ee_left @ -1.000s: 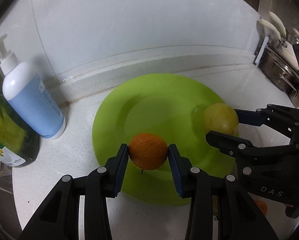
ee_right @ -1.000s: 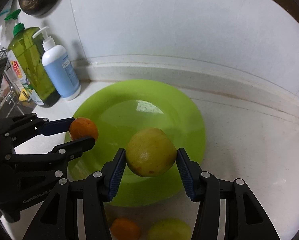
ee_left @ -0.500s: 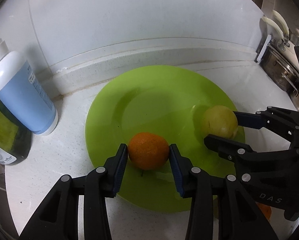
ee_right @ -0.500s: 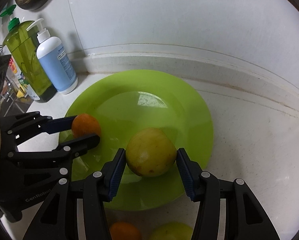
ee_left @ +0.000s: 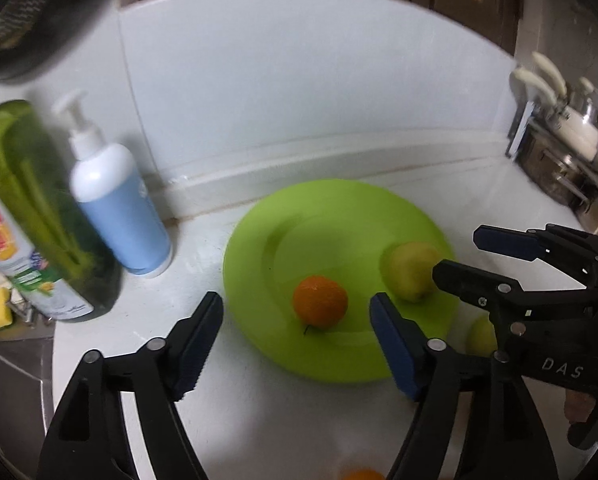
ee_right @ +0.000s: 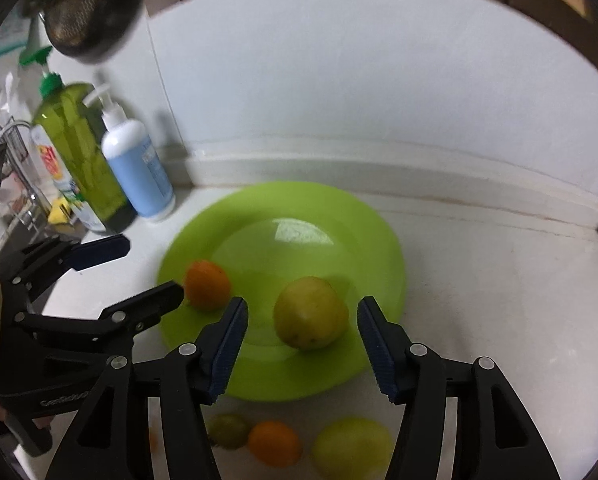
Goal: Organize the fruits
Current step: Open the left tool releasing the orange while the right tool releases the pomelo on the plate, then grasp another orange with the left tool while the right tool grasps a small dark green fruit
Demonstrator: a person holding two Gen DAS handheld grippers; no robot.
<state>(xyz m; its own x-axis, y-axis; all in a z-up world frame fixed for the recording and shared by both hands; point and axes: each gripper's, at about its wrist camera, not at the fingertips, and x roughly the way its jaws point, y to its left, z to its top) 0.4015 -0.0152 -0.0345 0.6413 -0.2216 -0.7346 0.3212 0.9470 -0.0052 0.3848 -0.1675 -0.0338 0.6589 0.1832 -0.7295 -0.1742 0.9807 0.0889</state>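
A lime-green plate [ee_left: 339,216] [ee_right: 351,220] lies on the white counter. An orange [ee_left: 319,301] [ee_right: 207,285] and a yellow-green fruit [ee_left: 411,271] [ee_right: 310,313] rest on it. My left gripper [ee_left: 297,334] is open, pulled back from the orange; it also shows in the right wrist view [ee_right: 139,274]. My right gripper [ee_right: 301,340] is open with its fingers wide on either side of the yellow-green fruit, not touching; it also shows in the left wrist view [ee_left: 475,256].
More fruit lies on the counter in front of the plate: an orange [ee_right: 274,443], a yellow fruit [ee_right: 351,446] and a greenish one [ee_right: 228,429]. A white-and-blue pump bottle [ee_left: 119,204] and a green soap bottle [ee_left: 31,216] stand left. Pots [ee_left: 559,164] stand at right.
Both grippers have opened and let go of their fruit. The orange and the yellow-green fruit now rest on the plate. Both grippers have drawn back and up.
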